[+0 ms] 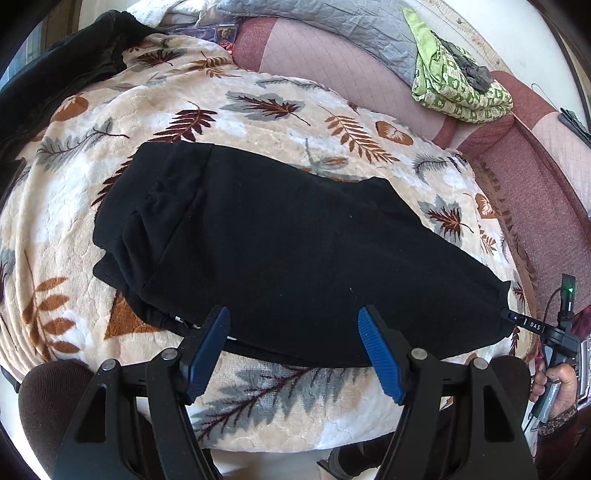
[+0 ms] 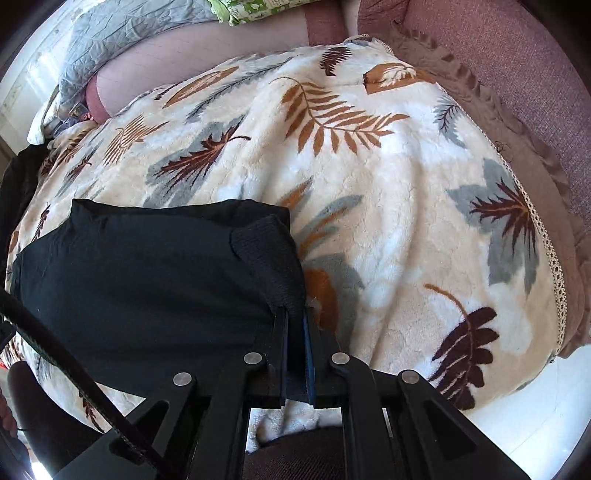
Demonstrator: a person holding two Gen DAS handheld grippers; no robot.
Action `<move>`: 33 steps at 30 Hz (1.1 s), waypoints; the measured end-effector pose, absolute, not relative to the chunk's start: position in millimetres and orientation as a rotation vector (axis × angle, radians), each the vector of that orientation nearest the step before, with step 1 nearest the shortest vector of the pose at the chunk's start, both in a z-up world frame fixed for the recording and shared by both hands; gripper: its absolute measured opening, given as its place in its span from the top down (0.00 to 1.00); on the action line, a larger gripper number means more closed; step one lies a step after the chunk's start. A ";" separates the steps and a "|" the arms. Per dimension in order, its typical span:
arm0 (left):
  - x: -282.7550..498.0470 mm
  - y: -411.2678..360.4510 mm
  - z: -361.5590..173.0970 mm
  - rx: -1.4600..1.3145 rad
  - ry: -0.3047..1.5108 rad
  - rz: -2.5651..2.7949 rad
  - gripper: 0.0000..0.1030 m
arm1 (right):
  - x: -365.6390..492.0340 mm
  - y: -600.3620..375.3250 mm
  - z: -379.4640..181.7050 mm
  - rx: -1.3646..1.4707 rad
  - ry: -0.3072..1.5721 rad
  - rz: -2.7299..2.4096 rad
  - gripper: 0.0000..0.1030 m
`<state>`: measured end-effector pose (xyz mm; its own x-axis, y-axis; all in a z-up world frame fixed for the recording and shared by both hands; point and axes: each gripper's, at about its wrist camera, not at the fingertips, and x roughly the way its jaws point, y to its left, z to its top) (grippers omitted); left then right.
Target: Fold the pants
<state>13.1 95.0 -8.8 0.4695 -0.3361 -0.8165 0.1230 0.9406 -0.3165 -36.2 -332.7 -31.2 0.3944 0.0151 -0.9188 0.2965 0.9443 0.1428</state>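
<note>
Black pants (image 1: 280, 243) lie folded across a leaf-patterned blanket (image 1: 280, 107). My left gripper (image 1: 292, 312) is open over their near edge, its blue pads (image 1: 380, 354) spread wide with nothing pinched between them. At the right end of the pants my right gripper (image 1: 517, 318) is held by a person's hand (image 1: 557, 384). In the right wrist view the pants (image 2: 147, 280) fill the left side. There my right gripper (image 2: 295, 317) is shut on the ribbed cuff (image 2: 269, 254) at their near right corner.
A green patterned cloth (image 1: 458, 85) and a grey quilt (image 1: 332, 29) lie on the pink bedding (image 1: 535, 192) behind. Another black garment (image 1: 62, 66) sits at the far left. The blanket's lace edge (image 2: 546, 243) runs down the right side. The person's knee (image 1: 55, 402) is below.
</note>
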 end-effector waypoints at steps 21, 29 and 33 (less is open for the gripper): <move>24.5 68.7 -37.6 -0.055 0.954 -0.263 0.29 | 43.9 -244.2 33.7 0.220 0.906 0.075 0.54; 7.7 55.8 -49.4 0.082 0.821 -0.280 0.21 | 148.1 -129.0 1.0 0.064 0.991 0.370 0.54; 3.3 54.4 -52.0 0.092 0.780 -0.280 0.19 | 172.3 -104.0 -20.9 -0.016 1.072 0.395 0.60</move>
